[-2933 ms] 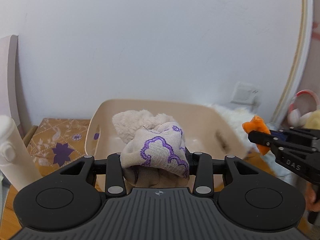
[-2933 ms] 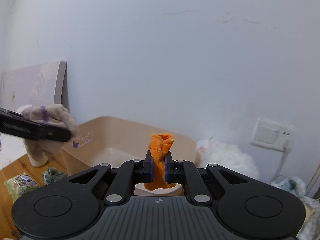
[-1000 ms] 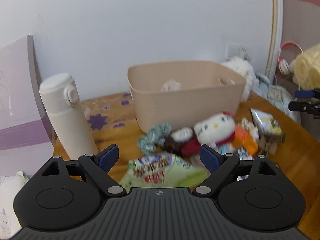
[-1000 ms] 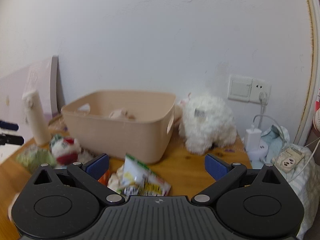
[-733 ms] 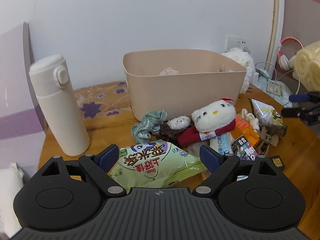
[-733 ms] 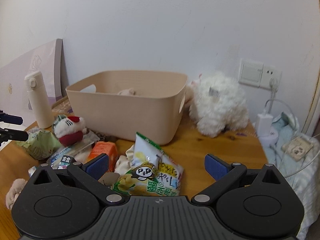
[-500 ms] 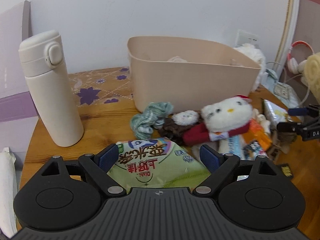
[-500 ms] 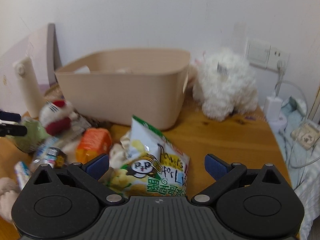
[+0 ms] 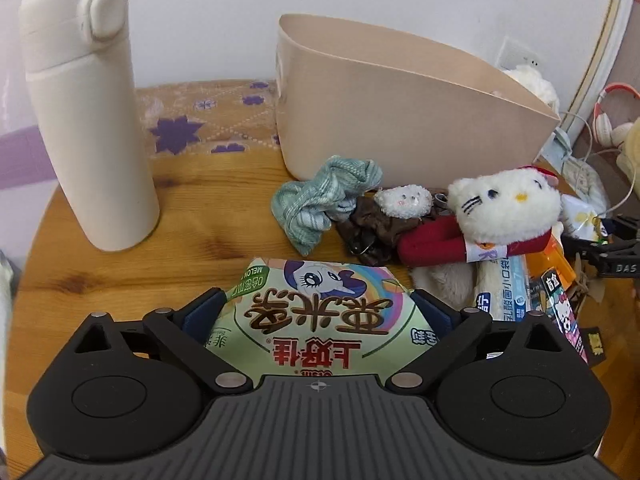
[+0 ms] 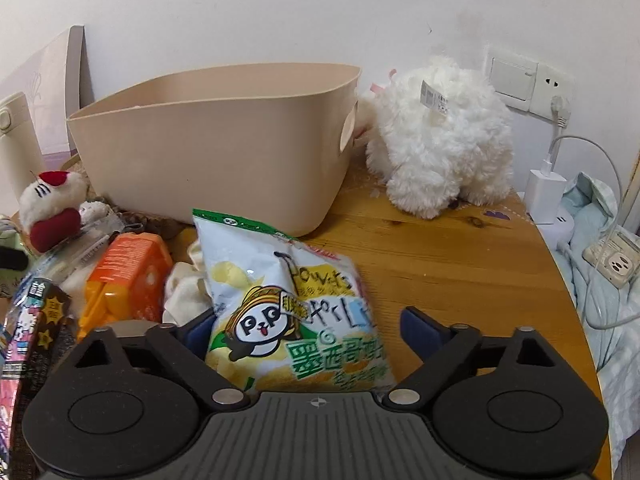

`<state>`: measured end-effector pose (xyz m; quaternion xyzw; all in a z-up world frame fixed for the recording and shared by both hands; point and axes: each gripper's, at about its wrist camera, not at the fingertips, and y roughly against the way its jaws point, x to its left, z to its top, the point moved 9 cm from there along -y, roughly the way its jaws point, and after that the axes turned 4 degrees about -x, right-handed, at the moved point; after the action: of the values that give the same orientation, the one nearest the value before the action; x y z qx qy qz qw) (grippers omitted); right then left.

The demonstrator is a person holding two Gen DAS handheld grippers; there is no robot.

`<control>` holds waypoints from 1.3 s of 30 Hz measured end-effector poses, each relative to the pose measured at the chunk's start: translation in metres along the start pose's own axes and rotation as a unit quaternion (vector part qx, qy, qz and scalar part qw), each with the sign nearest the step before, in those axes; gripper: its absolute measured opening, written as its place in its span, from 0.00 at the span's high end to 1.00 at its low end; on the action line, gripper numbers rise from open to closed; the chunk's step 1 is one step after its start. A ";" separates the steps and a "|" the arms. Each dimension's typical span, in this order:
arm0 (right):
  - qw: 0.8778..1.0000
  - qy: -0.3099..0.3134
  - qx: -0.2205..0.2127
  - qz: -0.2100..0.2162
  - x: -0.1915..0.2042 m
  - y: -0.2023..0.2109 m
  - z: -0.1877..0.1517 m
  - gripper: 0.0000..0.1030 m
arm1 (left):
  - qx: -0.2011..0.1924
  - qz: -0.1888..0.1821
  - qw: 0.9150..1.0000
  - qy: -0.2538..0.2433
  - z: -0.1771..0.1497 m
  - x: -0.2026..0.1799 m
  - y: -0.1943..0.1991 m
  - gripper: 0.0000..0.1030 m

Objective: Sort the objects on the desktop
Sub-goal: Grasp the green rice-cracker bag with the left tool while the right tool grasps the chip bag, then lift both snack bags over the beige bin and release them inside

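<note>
- Pale green, glossy snack bag printed with a cartoon pony lies flat on the round wooden tabletop, right between the blue-padded fingers of the left gripper; the jaws are spread wide, a pad beside each edge of the bag, and nothing is clamped.
- White crinkly chip bag with a panda face lies between the fingers of the right gripper, whose jaws likewise gape wide; the left pad sits just beside the bag's edge, the right pad well apart from it, with no grip taken.
- Beige plastic storage bin stands at 12 to 1 o'clock in the left wrist view and at 11 o'clock in the right wrist view.
- Cream insulated flask stands upright at 10 o'clock in the left wrist view.
- Teal knitted sock, a small brown-and-white plush and a white cat plush in a red outfit lie in a row in front of the bin, touching one another.
- Orange plastic-wrapped pack lies at 9 o'clock of the chip bag.
- Fluffy white plush animal sits at 1 o'clock in the right wrist view, just beside the bin's handle cutout.
</note>
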<state>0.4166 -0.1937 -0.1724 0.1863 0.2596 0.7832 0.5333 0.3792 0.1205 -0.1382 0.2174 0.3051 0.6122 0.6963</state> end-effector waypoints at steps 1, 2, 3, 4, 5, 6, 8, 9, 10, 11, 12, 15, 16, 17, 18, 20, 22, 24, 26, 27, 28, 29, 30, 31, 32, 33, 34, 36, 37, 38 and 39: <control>1.000 0.003 -0.001 0.000 0.000 -0.001 0.001 0.14 | -0.001 -0.001 1.000 0.003 0.000 0.001 0.000 0.04; 1.000 0.009 -0.003 -0.002 0.000 -0.002 0.002 0.15 | -0.001 -0.002 1.000 0.005 0.000 0.001 0.000 0.04; 1.000 0.017 -0.007 -0.003 0.001 -0.003 0.003 0.17 | -0.003 -0.005 1.000 0.005 0.000 0.001 0.000 0.04; 1.000 0.025 -0.010 -0.001 0.002 -0.003 0.005 0.20 | -0.004 -0.010 1.000 0.006 -0.002 -0.001 0.003 0.04; 0.999 0.032 -0.011 -0.003 0.002 -0.005 0.005 0.22 | -0.004 -0.017 1.000 0.009 -0.002 -0.001 0.004 0.06; 0.999 0.036 -0.012 -0.004 0.003 -0.005 0.006 0.25 | -0.005 -0.022 1.000 0.011 -0.002 -0.001 0.005 0.09; 0.999 0.034 -0.014 -0.004 0.001 -0.006 0.007 0.33 | -0.008 -0.025 1.000 0.012 -0.002 -0.001 0.009 0.15; 0.999 0.029 -0.016 -0.005 0.000 -0.006 0.008 0.34 | -0.010 -0.025 1.000 0.014 -0.001 -0.001 0.011 0.18; 1.000 0.024 -0.018 -0.007 -0.002 -0.005 0.008 0.35 | -0.012 -0.026 0.999 0.015 -0.001 -0.001 0.013 0.20; 1.000 0.020 -0.020 -0.007 -0.004 -0.004 0.008 0.37 | -0.015 -0.029 0.999 0.017 -0.001 -0.001 0.016 0.23; 1.000 0.016 -0.021 -0.007 -0.005 -0.003 0.008 0.39 | -0.018 -0.031 0.999 0.018 -0.001 -0.001 0.019 0.24; 0.999 0.008 -0.034 -0.009 -0.010 0.005 0.010 0.39 | -0.025 -0.030 0.999 0.017 -0.001 -0.001 0.028 0.26; 0.999 0.010 -0.040 -0.009 -0.010 0.009 0.011 0.39 | -0.028 -0.031 0.999 0.018 -0.001 -0.001 0.030 0.27; 0.999 0.014 -0.045 -0.009 -0.010 0.012 0.013 0.39 | -0.032 -0.032 0.999 0.019 0.000 0.000 0.033 0.27; 0.999 0.019 -0.050 -0.008 -0.009 0.017 0.014 0.39 | -0.035 -0.033 0.999 0.019 0.001 -0.001 0.036 0.27; 0.998 0.028 -0.059 -0.009 -0.007 0.025 0.019 0.39 | -0.044 -0.036 0.998 0.018 0.005 -0.001 0.041 0.27; 0.997 0.032 -0.070 -0.005 -0.004 0.035 0.024 0.39 | -0.056 -0.038 0.998 0.018 0.010 -0.002 0.049 0.27; 0.996 0.036 -0.083 -0.001 0.000 0.046 0.029 0.39 | -0.069 -0.041 0.997 0.019 0.017 -0.003 0.058 0.27; 0.994 0.049 -0.099 0.001 0.006 0.060 0.035 0.39 | -0.086 -0.043 0.995 0.019 0.025 -0.005 0.069 0.27; 0.993 0.055 -0.106 0.000 0.009 0.065 0.039 0.39 | -0.095 -0.042 0.994 0.017 0.031 -0.006 0.074 0.27; 0.991 0.063 -0.115 0.000 0.012 0.070 0.043 0.39 | -0.105 -0.040 0.994 0.015 0.037 -0.006 0.079 0.27; 0.990 0.068 -0.122 -0.001 0.013 0.075 0.047 0.39 | -0.115 -0.039 0.993 0.014 0.045 -0.008 0.084 0.27; 0.989 0.070 -0.128 -0.002 0.014 0.078 0.053 0.39 | -0.125 -0.040 0.991 0.014 0.053 -0.009 0.089 0.27; 0.988 0.070 -0.136 -0.003 0.014 0.082 0.059 0.39 | -0.134 -0.041 0.990 0.015 0.061 -0.011 0.093 0.27; 0.987 0.068 -0.143 -0.006 0.014 0.086 0.065 0.39 | -0.144 -0.042 0.989 0.015 0.070 -0.012 0.098 0.27; 0.986 0.065 -0.152 -0.008 0.012 0.089 0.071 0.39 | -0.155 -0.043 0.987 0.015 0.079 -0.014 0.104 0.27; 0.985 0.060 -0.160 -0.009 0.011 0.094 0.078 0.39 | -0.165 -0.044 0.985 0.015 0.086 -0.016 0.108 0.27; 0.983 0.052 -0.174 -0.012 0.008 0.099 0.091 0.39 | -0.184 -0.043 0.982 0.013 0.101 -0.019 0.117 0.27; 0.982 0.051 -0.181 -0.014 0.006 0.101 0.098 0.39 | -0.193 -0.043 0.980 0.011 0.107 -0.021 0.120 0.27; 0.981 0.050 -0.189 -0.017 0.005 0.104 0.105 0.39 | -0.201 -0.042 0.979 0.009 0.113 -0.023 0.123 0.27; 0.979 0.049 -0.197 -0.019 0.004 0.107 0.112 0.39 | -0.207 -0.041 0.977 0.008 0.119 -0.025 0.125 0.27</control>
<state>0.4001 -0.1985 -0.0187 0.0339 0.1297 0.8167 0.5613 0.3693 0.1237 0.0358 0.0504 0.1860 0.6348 0.7482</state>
